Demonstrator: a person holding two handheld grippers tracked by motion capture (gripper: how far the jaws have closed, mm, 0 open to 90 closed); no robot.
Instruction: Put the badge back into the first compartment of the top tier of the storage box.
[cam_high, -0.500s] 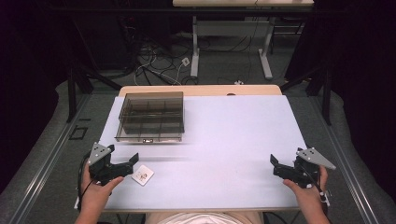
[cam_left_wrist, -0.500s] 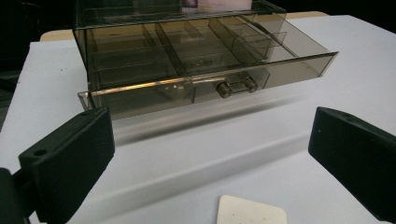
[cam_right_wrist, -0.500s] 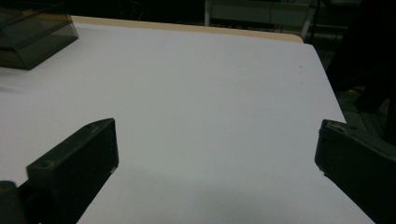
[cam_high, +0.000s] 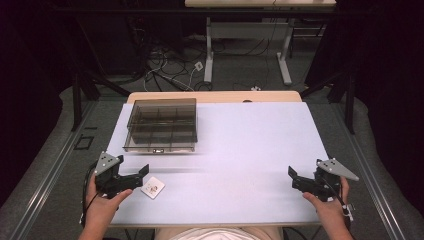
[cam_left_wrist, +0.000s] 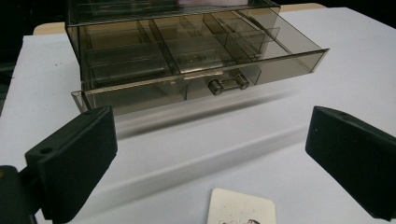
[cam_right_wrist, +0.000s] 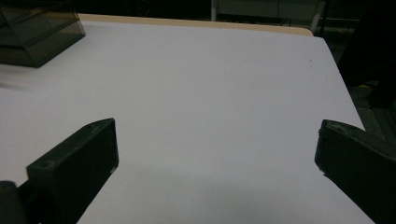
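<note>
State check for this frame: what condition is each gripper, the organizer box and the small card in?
Left gripper: open, empty, beside the card.
Right gripper: open, empty, over bare table.
Smoky plastic organizer box: lid shut, latch at its front; no contents made out.
Small white card: flat on the table, untouched.

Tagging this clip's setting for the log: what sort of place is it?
Probably a lab or recording workspace: a white-covered table with dark curtains around it, loose cables and a power strip on the floor behind, and height-adjustable desk legs beyond.
</note>
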